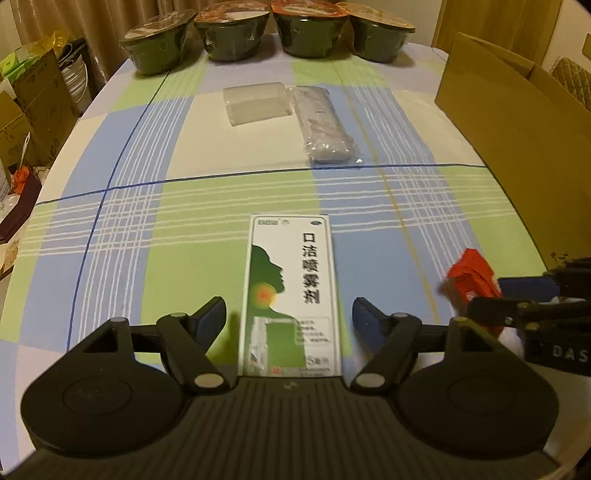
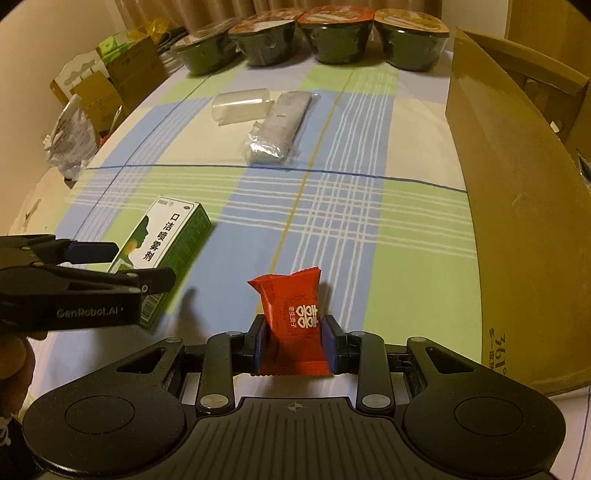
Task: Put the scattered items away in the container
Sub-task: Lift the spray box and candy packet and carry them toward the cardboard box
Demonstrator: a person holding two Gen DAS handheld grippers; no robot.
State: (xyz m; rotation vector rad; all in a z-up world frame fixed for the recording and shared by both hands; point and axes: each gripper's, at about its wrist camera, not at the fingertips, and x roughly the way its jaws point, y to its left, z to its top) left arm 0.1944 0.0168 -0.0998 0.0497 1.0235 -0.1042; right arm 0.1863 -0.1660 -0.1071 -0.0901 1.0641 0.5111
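table (image 1: pixel 110 236), covered in a green, blue and cream checked cloth.

left gripper (image 1: pixel 288 314): jaws spread wide, holding nothing; a white and green spray box (image 1: pixel 291 291) lies flat on the cloth between the two blue pads (image 1: pixel 212 314), apart from both. in the right wrist view the same gripper (image 2: pixel 122 264) shows from the side, with one finger over the near end of the spray box (image 2: pixel 170 240).

right gripper (image 2: pixel 295 345): clenched on a red candy packet (image 2: pixel 291 321), which stands upright between the pads just above the cloth. in the left wrist view the packet (image 1: pixel 471 275) is blurred at the right edge, beside the right gripper (image 1: pixel 491 295).

cardboard box (image 1: pixel 517 147): open, on the right side of the table, near the candy packet; its inside is mostly hidden.

other loose items, mid-table and well apart from both grippers: a clear plastic case (image 1: pixel 255 101) and, just beside it on the right, a grey item sealed in a clear wrapper (image 1: pixel 325 125).

far edge: four dark lidded bowls (image 1: pixel 236 33) in a row.

off the table to the left: cartons and bags (image 2: pixel 96 81).
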